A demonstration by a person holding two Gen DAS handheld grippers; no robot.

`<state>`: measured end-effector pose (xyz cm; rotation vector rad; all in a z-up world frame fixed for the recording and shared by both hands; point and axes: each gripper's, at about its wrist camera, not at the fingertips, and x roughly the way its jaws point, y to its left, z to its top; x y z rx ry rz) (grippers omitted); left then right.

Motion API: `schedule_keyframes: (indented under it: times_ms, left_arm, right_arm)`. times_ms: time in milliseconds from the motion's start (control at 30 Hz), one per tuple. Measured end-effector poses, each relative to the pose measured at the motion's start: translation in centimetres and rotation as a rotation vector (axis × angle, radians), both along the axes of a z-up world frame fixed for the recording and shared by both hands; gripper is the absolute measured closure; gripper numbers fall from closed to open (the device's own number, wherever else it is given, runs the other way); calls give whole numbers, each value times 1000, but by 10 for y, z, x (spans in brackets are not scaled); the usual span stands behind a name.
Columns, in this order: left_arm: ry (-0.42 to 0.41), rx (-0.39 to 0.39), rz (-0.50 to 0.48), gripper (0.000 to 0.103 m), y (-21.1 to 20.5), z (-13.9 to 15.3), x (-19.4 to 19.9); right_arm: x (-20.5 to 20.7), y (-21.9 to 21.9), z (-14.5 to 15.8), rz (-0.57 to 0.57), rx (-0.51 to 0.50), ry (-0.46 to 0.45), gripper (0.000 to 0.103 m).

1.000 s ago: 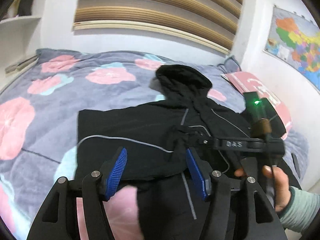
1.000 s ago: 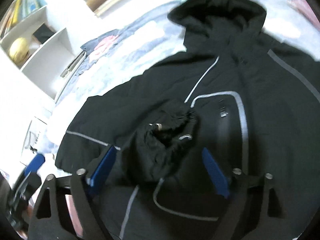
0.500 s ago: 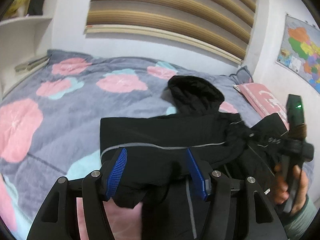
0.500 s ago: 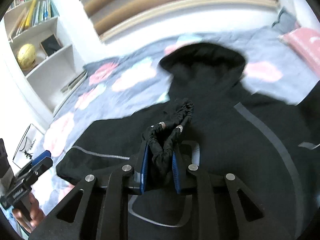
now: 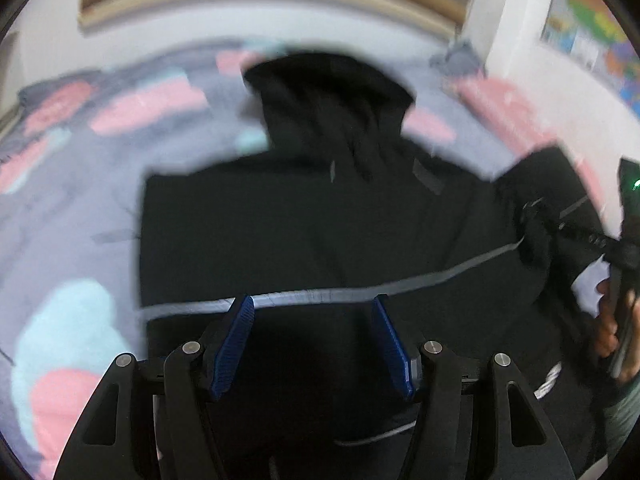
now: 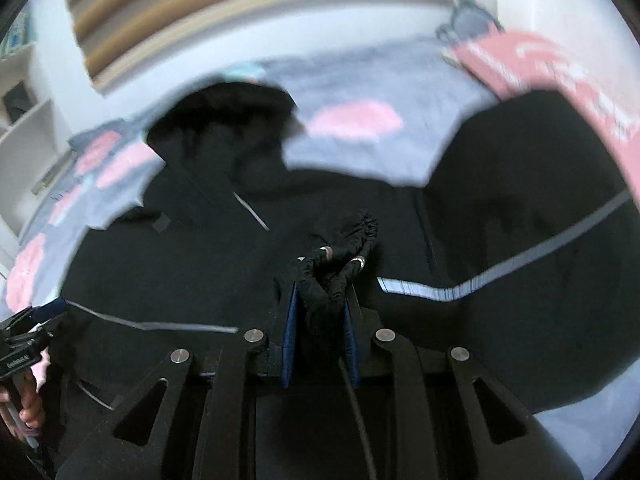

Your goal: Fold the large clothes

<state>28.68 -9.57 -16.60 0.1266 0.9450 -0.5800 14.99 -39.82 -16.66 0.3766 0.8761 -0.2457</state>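
A black hooded jacket (image 5: 304,216) with thin grey stripes lies spread on the bed, hood toward the headboard. My left gripper (image 5: 312,300) hovers open over its lower body, blue pads apart with nothing between them. My right gripper (image 6: 319,304) is shut on the gathered elastic sleeve cuff (image 6: 352,236), which bunches out past the pads. In the left wrist view the right gripper (image 5: 540,228) shows at the right edge, holding that sleeve stretched across the jacket. The left gripper (image 6: 24,340) appears at the left edge of the right wrist view. Both views are motion-blurred.
The bed carries a grey quilt (image 5: 80,208) with pink and teal flowers. A pink pillow (image 6: 552,64) lies at the right by the wall. A slatted wooden headboard (image 6: 240,4), a wall map (image 5: 592,28) and white shelves (image 6: 24,136) surround the bed.
My right gripper shut on the sleeve cuff and carried it to the right across the jacket, stretching the sleeve. My left gripper, still open, moved in lower over the jacket.
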Motion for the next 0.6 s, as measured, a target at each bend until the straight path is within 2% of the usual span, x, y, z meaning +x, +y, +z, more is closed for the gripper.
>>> schedule_keyframes:
  times_ms: [67, 133, 200, 233, 300, 333, 433, 533, 600]
  left_arm:
    - [33, 96, 4, 40, -9, -28, 6]
    - [26, 98, -3, 40, -10, -28, 5]
    - [33, 96, -6, 40, -5, -16, 5]
    - [24, 76, 5, 40, 1, -8, 3]
    - [9, 1, 8, 40, 12, 9, -1]
    - [-8, -56, 5, 40, 17, 24, -6]
    - [-58, -76, 8, 40, 17, 44, -16]
    - [-56, -29, 8, 40, 7, 35, -16]
    - [-4, 38, 39, 40, 3, 11, -8]
  right_arm:
    - [-4, -3, -21, 3, 37, 41, 72]
    - [-10, -8, -23, 13, 55, 54, 71]
    - [-18, -15, -8, -9, 63, 47, 62]
    - [-21, -17, -2, -16, 65, 29, 61]
    - [-30, -12, 31, -1, 68, -72, 54]
    - [-33, -5, 42, 5, 45, -101, 49]
    - [-25, 25, 56, 63, -35, -112, 48]
    - [-8, 45, 32, 100, -51, -44, 48]
    - [3, 45, -6, 70, -63, 61, 48]
